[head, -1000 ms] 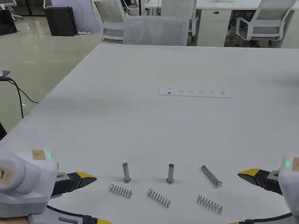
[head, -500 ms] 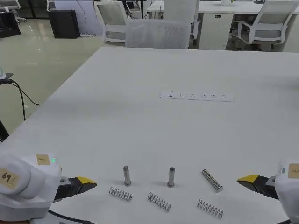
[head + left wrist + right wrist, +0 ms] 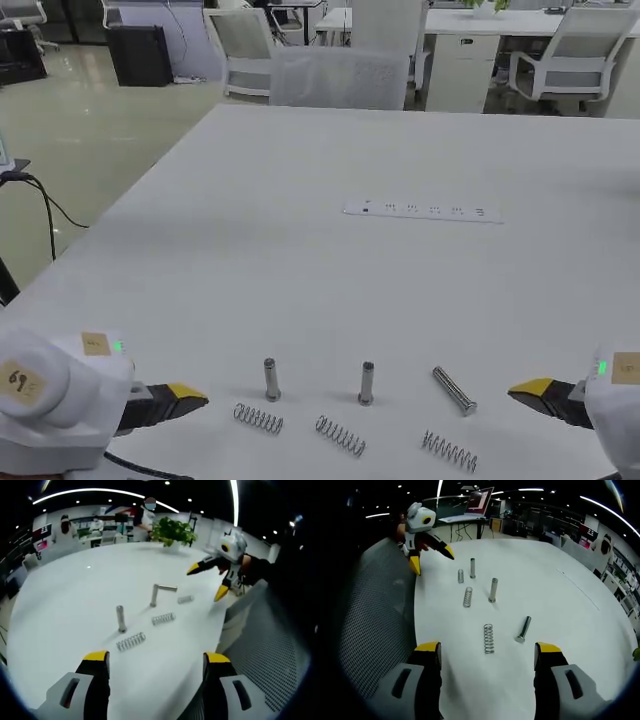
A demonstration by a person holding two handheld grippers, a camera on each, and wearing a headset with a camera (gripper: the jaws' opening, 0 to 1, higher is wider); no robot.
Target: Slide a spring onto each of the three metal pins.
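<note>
Nothing on the white table point(image 3: 400, 280) has been shifted since earlier. Yellow-tipped left gripper point(image 3: 156, 657) and right gripper point(image 3: 488, 647) are held wide. Nearest the right gripper, centred in its view, a coiled steel spring point(image 3: 488, 639) is laid lengthwise ahead, beside a toppled steel pin point(image 3: 523, 629).

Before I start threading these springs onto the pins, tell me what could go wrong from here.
1. The right silver metal pin lies on its side on the white table; being round, it may roll when touched.
2. The left upright metal pin and middle upright metal pin stand free, so a nudge could topple them.
3. The thin coiled wire springs lie flat; a hard pinch might squash or flick one.
</note>
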